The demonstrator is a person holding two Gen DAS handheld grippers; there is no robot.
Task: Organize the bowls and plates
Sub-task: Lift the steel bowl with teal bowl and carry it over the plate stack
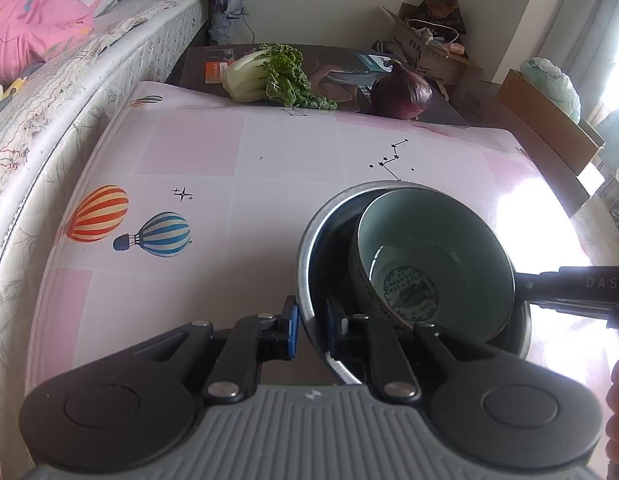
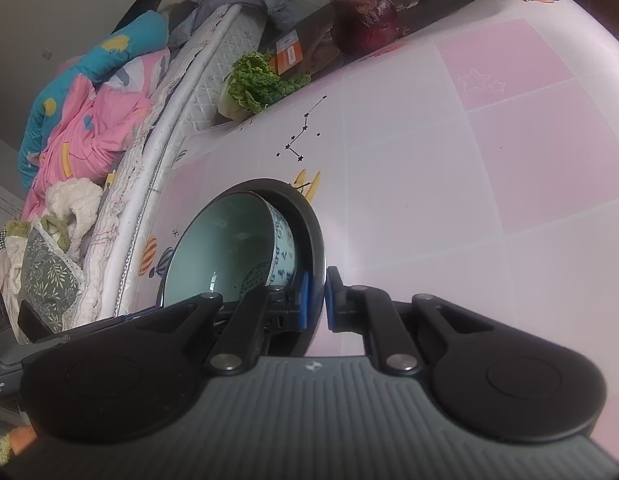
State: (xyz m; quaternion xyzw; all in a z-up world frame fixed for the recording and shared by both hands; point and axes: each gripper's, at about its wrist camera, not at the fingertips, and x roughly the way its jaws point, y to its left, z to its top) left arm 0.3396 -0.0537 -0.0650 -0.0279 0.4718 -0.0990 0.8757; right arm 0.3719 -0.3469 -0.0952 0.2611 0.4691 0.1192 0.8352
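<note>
Only the left view shows the right tool (image 1: 527, 286) beside the ceramic bowl (image 1: 437, 256).

A ceramic bowl (image 1: 433, 264) is sitting tilted inside a metal bowl (image 1: 309, 240) at lower right; a cabbage (image 1: 269, 76) and onion (image 1: 403, 94) are lying behind, upper centre.

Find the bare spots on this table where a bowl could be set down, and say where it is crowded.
Free: the wide stretch between the metal bowl and the greens, and the patch around the balloon prints beside the mattress. Crowded: the near right, where both claws grip the metal bowl holding the blue bowl, and the far edge by the onion.
</note>
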